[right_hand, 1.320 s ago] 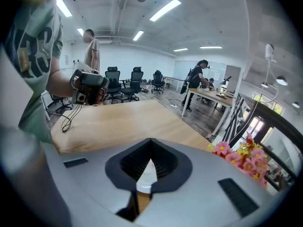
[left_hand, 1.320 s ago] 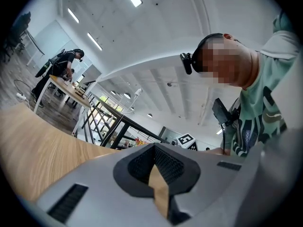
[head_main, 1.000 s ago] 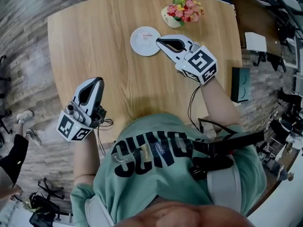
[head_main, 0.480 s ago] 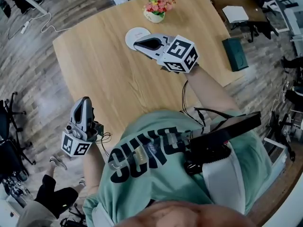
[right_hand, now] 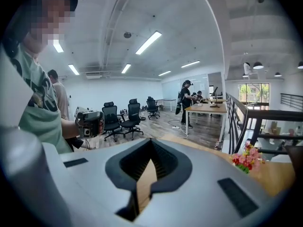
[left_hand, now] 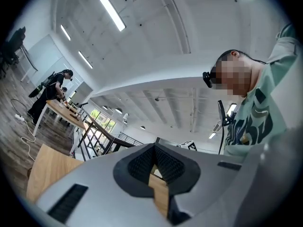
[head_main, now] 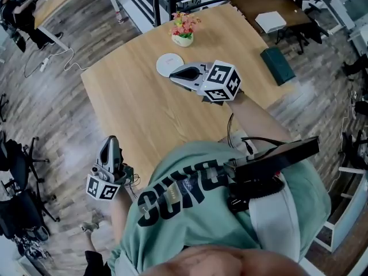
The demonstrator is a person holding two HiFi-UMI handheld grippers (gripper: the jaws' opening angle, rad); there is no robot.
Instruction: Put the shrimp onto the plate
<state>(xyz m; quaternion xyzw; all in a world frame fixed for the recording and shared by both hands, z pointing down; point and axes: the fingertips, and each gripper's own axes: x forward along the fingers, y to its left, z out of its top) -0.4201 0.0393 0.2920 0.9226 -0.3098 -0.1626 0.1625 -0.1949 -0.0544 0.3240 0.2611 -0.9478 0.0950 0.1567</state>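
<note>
White and round, the small plate (head_main: 167, 62) lies just beyond the tips of our grey right gripper (head_main: 173, 73) — jaws pressed together, nothing held. Our left gripper (head_main: 109, 141) (likewise closed and empty) hangs well back, so the right is nearer. We cannot make out a shrimp.

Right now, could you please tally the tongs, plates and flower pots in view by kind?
Tongs: 2 (left tongs, right tongs)
White plate: 1
Flower pot: 1
Total: 4
</note>
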